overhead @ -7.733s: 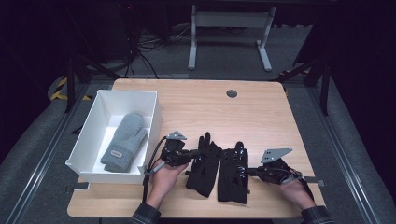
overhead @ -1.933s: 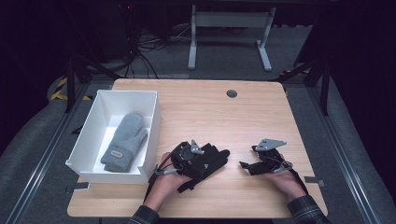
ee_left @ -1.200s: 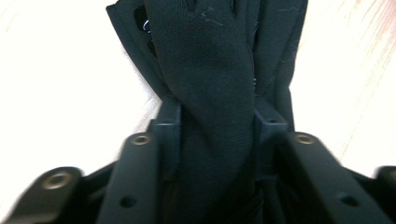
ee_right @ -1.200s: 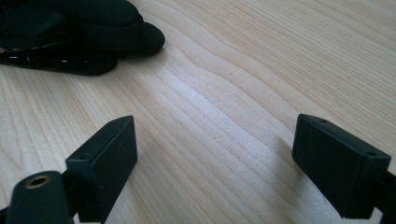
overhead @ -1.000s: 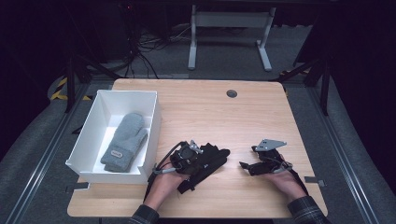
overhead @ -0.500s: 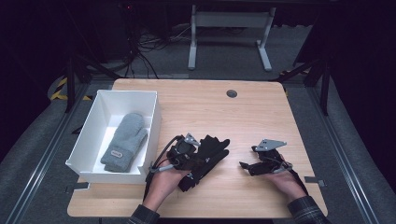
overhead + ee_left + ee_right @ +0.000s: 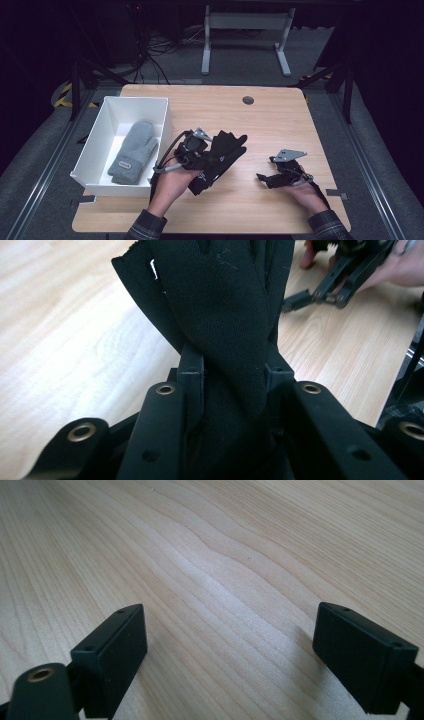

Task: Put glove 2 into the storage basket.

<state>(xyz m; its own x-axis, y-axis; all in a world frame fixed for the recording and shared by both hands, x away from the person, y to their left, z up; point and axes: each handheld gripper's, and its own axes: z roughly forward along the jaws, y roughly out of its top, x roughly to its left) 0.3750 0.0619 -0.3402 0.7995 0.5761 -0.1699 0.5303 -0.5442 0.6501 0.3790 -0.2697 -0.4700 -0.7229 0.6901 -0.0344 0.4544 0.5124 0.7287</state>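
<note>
My left gripper is shut on a pair of black gloves and holds them up off the wooden table; their fingers fan out toward the far right. In the left gripper view the black gloves are pinched between both jaws and rise away from the camera. My right gripper rests low over the table to the right, open, with bare wood between its fingers.
A white box stands at the table's left side with a grey mitten lying in it. A small dark round grommet sits near the table's far edge. A metal stand's legs are on the floor beyond.
My left gripper has lifted the black gloves off the table and moved slightly toward the box; the gloves' fingers now fan out in the air. The right gripper has stayed put.
</note>
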